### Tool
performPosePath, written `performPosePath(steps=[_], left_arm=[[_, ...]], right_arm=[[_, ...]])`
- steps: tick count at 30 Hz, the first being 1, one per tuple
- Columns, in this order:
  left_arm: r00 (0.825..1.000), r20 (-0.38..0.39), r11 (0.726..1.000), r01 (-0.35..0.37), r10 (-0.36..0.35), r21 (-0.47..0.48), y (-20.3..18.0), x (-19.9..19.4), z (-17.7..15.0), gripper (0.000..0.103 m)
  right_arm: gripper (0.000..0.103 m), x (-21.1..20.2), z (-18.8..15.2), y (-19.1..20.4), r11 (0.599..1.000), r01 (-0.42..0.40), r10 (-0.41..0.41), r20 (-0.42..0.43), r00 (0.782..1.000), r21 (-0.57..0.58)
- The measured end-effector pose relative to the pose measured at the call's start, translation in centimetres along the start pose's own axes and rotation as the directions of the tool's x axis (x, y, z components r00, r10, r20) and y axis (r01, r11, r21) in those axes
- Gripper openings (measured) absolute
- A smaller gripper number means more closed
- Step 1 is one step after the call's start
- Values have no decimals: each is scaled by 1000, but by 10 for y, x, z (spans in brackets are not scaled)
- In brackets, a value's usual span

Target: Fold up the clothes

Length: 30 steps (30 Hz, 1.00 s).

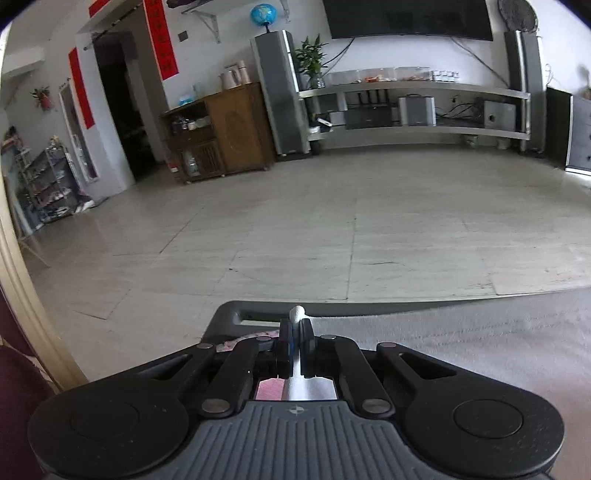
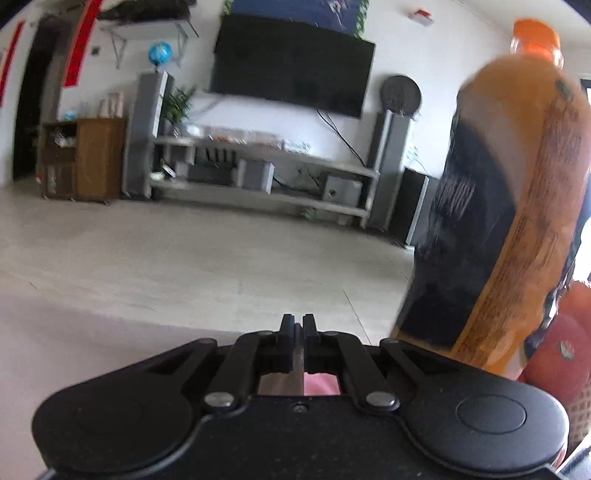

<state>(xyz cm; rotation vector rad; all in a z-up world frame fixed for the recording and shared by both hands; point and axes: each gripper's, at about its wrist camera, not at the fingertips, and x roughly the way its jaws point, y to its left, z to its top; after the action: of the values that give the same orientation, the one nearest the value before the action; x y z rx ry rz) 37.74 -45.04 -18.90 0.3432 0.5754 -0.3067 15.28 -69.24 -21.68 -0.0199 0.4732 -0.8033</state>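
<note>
Left claw point(image 1: 295, 328) clenched on white cloth point(image 1: 296, 314) | right claw point(image 2: 298, 325) clenched, contents unclear | risk: swing topples bottle point(image 2: 498, 221)

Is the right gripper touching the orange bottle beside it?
Cannot tell. In the right wrist view the orange bottle stands close on the right, blurred, and the right gripper body hides the bottle's base. Its jaws are shut, clear of the bottle.

The pink cloth point(image 1: 269, 389) peeks out under the left gripper point(image 1: 295, 334), mostly hidden. In the right view the pink cloth point(image 2: 320, 384) is only a sliver. The orange bottle point(image 2: 517, 206) is blurry and cut off. The TV point(image 1: 406, 18) loses its top.
</note>
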Motion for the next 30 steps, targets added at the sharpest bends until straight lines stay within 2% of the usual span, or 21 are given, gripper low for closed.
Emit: performPosePath(steps=[3, 5, 7, 9, 11, 12, 13, 15, 17, 20, 22, 24, 27, 29, 30], left_arm=[[998, -43, 998, -47, 49, 48, -20, 17, -7, 4], [993, -73, 992, -85, 92, 90, -29, 28, -13, 6], [991, -72, 985, -107, 117, 132, -34, 22, -14, 7], [989, -113, 992, -81, 92, 94, -19, 8, -8, 16], [987, -147, 997, -60, 67, 54, -3, -8, -1, 16], [987, -145, 997, -59, 65, 41, 9, -24, 2, 19], [988, -141, 997, -61, 67, 43, 19, -40, 4, 22], [990, -125, 996, -54, 62, 65, 36, -78, 6, 27], [993, -116, 995, -26, 38, 99, 49, -115, 2, 29], [986, -166, 996, 24, -9, 88, 67, -160, -20, 31], [971, -229, 995, 81, -65, 60, 75, -183, -45, 31], [962, -245, 990, 133, -117, 49, 76, -200, -72, 31], [961, -219, 985, 172, -170, -12, 72, -208, -106, 30], [949, -238, 978, 195, -208, -75, 68, -202, -123, 30], [944, -245, 974, 203, -221, -96, 66, -199, -129, 29]], right_arm=[[4, 13, -9, 7, 999, 26, -27, -49, 998, -28], [4, 27, -16, 10, 998, 30, -36, -120, 992, -54], [5, 41, -20, 13, 996, 41, -60, -233, 971, -84], [7, 41, -18, 14, 992, 58, -87, -268, 960, -114], [13, 18, -8, 6, 996, 17, -39, -249, 968, -92], [20, 3, 0, 1, 997, -6, -11, -236, 972, -71], [27, -15, 9, -3, 998, -31, 19, -227, 974, -50], [34, -53, 26, -17, 997, -80, 75, -220, 973, -12], [40, -92, 40, -33, 994, -108, 112, -226, 968, 27], [42, -144, 46, -61, 984, -142, 163, -237, 958, 106], [46, -170, 39, -80, 977, -153, 185, -232, 955, 149], [47, -197, 21, -92, 975, -150, 184, -222, 958, 163], [47, -204, -11, -105, 964, -138, 190, -223, 956, 228], [45, -196, -35, -111, 939, -136, 218, -242, 946, 316], [35, -188, -47, -114, 920, -137, 247, -273, 930, 367]])
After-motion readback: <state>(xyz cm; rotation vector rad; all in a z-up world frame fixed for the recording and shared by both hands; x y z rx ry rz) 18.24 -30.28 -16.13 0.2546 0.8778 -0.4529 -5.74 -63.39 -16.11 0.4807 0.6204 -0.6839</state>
